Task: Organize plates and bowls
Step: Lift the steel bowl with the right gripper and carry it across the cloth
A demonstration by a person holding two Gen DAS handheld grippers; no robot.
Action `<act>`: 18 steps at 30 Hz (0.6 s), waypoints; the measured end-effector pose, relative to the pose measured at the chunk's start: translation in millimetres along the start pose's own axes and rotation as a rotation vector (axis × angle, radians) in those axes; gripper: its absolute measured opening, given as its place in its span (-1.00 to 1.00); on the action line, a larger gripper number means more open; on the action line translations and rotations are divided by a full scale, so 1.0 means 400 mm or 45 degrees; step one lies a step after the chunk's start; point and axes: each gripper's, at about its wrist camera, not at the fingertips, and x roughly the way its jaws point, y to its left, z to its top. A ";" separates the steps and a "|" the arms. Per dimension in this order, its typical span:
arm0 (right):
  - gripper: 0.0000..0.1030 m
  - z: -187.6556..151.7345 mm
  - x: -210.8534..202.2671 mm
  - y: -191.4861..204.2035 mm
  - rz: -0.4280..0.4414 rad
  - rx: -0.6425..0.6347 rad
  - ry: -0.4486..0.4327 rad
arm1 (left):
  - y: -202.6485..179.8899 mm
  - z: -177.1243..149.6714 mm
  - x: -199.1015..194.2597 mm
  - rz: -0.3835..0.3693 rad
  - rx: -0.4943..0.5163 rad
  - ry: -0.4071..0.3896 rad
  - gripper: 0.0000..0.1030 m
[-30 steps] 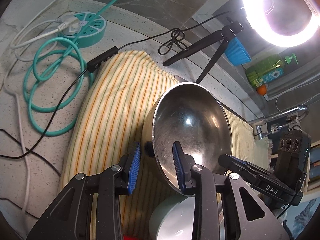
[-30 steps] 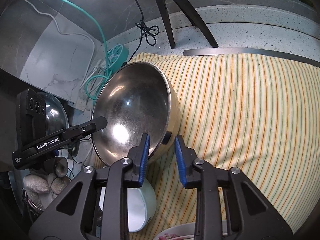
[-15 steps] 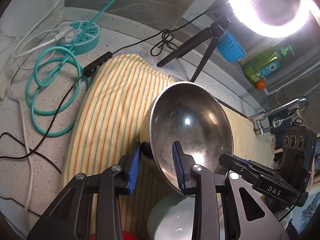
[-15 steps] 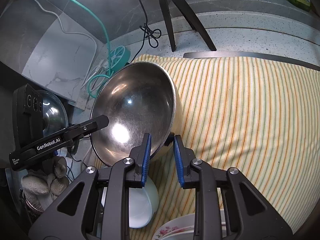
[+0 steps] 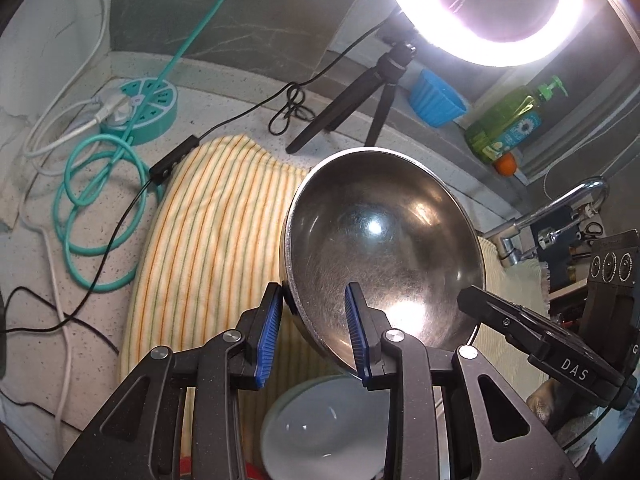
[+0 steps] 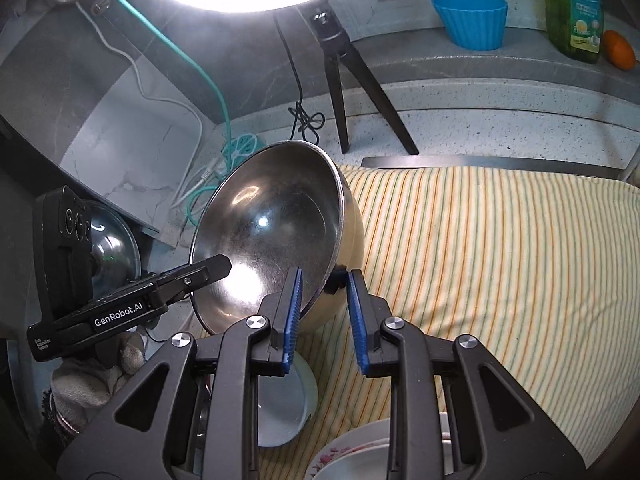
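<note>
A: Steel bowl (image 5: 384, 240) is the one in play; it hangs tilted over the striped cloth (image 5: 208, 240), clear of it, carried from both sides

B: Who has it?

A: Both tongs. The left gripper (image 5: 314, 332) is narrowed onto the rim at the bowl's near-left edge, one blue pad inside and one outside. The right gripper (image 6: 324, 316) pinches the opposite rim the same way

B: So how far along?

A: Early or midway, I'd judge. The bowl is off the surface but not set down anywhere, and no finished stack shows on the cloth, which lies bare where I can see it

B: What is left?

A: Below the tongs sits a pale bowl (image 6: 288, 408), and just beside it a flowered plate (image 6: 352, 460) at the bottom edge; those look unsorted

B: Count them for me

A: Two bowls, one steel and one pale. One plate for sure; there may be more under it, I cannot tell. A blue cup (image 6: 470, 20) stands on the back ledge, well apart
</note>
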 end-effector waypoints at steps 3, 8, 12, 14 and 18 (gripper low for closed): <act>-0.54 -0.005 -0.034 -0.009 -0.005 -0.004 -0.016 | -0.028 0.002 -0.014 -0.020 0.021 -0.014 -0.44; -0.54 -0.025 -0.096 -0.042 -0.024 0.012 -0.036 | -0.089 -0.004 -0.023 -0.043 0.075 -0.028 -0.44; -0.54 -0.044 -0.146 -0.086 -0.041 0.043 -0.051 | -0.142 -0.018 -0.017 -0.079 0.117 -0.019 -0.44; -0.54 -0.055 -0.172 -0.109 -0.052 0.057 -0.058 | -0.175 -0.028 -0.007 -0.093 0.147 -0.008 -0.44; -0.54 -0.082 -0.218 -0.160 -0.075 0.091 -0.069 | -0.232 -0.046 0.016 -0.121 0.188 0.018 -0.44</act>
